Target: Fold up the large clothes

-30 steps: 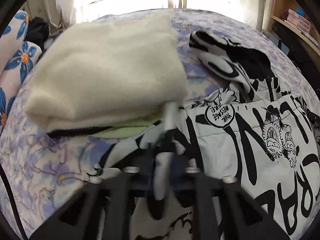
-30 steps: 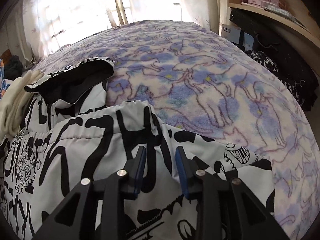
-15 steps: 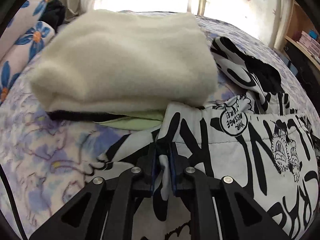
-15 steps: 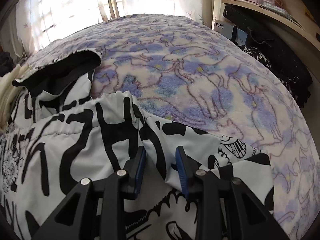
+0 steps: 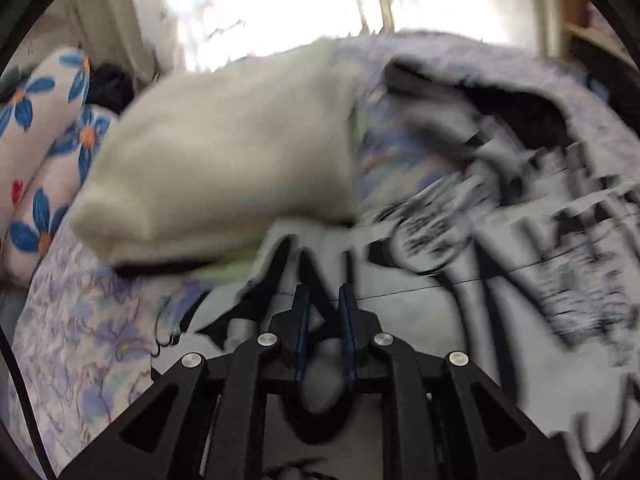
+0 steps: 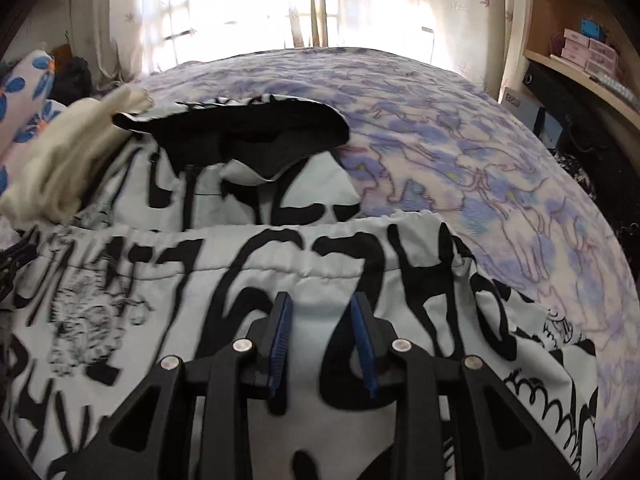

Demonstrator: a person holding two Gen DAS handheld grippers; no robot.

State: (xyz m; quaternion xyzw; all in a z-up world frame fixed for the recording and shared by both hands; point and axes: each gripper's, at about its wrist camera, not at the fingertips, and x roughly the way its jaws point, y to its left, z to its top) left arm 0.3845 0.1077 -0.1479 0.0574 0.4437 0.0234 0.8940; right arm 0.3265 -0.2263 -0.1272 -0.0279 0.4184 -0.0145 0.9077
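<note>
- Left wrist view: left gripper [image 5: 324,300] jaws narrowly parted, printed jacket [image 5: 500,280] fabric between them; grip uncertain.
- Right gripper [image 6: 323,312] jaws wide, empty, over jacket hem at 12 o'clock.
- Hem fold laid; further folds remain.

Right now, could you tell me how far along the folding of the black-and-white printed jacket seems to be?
Done: the gathered hem is folded up across the jacket, and a folded cream garment lies beside it on the blanket. In hand: both claws, left and right, are open over the fabric, gripping nothing. Left: the black-lined hood sticks out unfolded, so further folds likely remain.
</note>
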